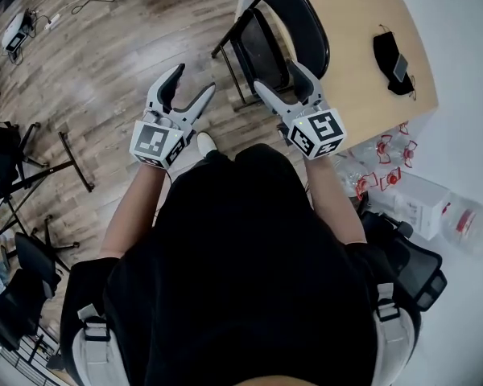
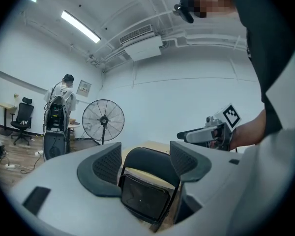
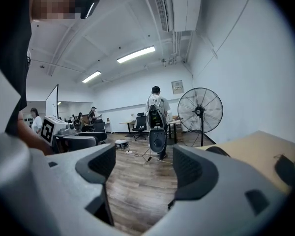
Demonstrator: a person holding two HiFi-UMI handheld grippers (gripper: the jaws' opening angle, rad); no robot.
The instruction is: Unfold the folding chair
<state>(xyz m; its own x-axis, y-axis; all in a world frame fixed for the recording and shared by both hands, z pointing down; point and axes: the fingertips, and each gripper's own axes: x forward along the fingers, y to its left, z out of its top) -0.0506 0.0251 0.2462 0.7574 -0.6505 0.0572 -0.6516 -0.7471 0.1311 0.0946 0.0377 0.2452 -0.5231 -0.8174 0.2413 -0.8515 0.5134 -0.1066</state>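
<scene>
Over the floor (image 1: 105, 63), off the counter's (image 1: 354, 39) left edge, the left gripper (image 1: 195, 79) is hovering with its jaws standing apart and empty. It is looking level at the folding chair (image 1: 266, 48), which is framed between them but lying ahead, untouched. That chair is standing folded flat, long axis upright, leaning against the counter's left edge. Farthest right, the right gripper (image 1: 279, 77) is sitting nearer, just beside the chair's frame, jaws likewise parted around nothing. Dark bars showing low between them are possibly that frame, though its view is too cramped to be sure.
</scene>
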